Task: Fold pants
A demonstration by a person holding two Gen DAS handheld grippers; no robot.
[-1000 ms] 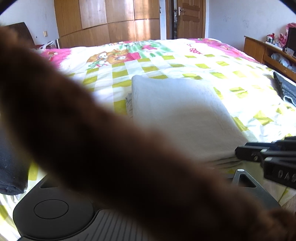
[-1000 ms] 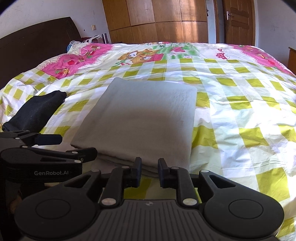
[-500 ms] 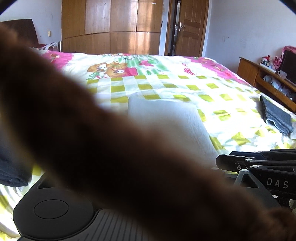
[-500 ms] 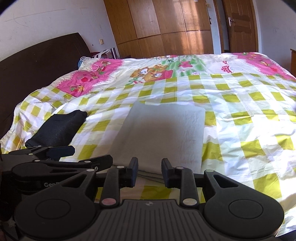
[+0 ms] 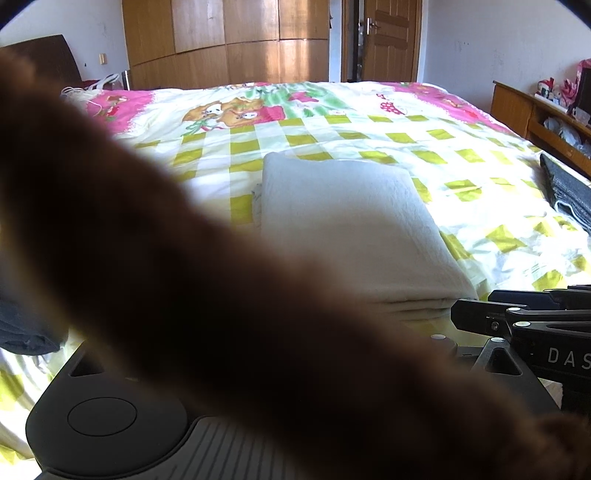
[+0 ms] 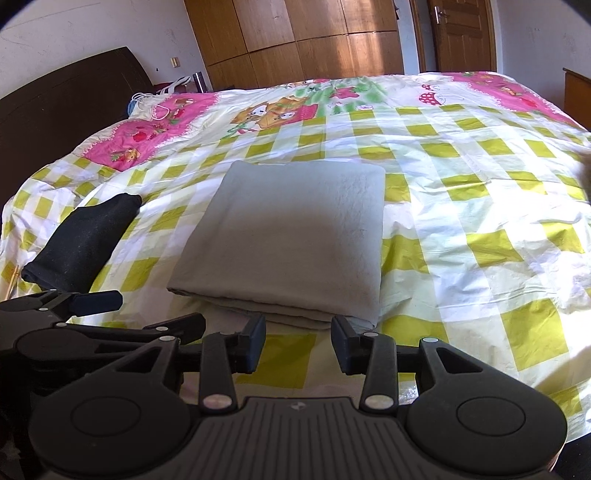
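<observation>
Grey pants (image 6: pixel 291 236) lie folded into a neat rectangle on the checked bedspread (image 6: pixel 480 192); they also show in the left wrist view (image 5: pixel 351 229). My right gripper (image 6: pixel 298 343) is open and empty, just short of the pants' near edge. My left gripper (image 6: pixel 122 314) shows at the lower left of the right wrist view, beside the right one; its jaws stand a little apart with nothing between them. In the left wrist view a blurred brown object (image 5: pixel 184 277) covers the left fingers. The right gripper (image 5: pixel 517 317) shows at that view's right edge.
A dark folded garment (image 6: pixel 81 243) lies left of the pants. Another dark garment (image 5: pixel 569 192) lies at the bed's right edge. A dark headboard (image 6: pixel 66 99) stands on the left, wooden wardrobes (image 6: pixel 295 33) and a door behind, a wooden shelf (image 5: pixel 535 110) on the right.
Both grippers have drawn back a little from the pants. The right gripper's jaws have opened wider. The pants have not moved.
</observation>
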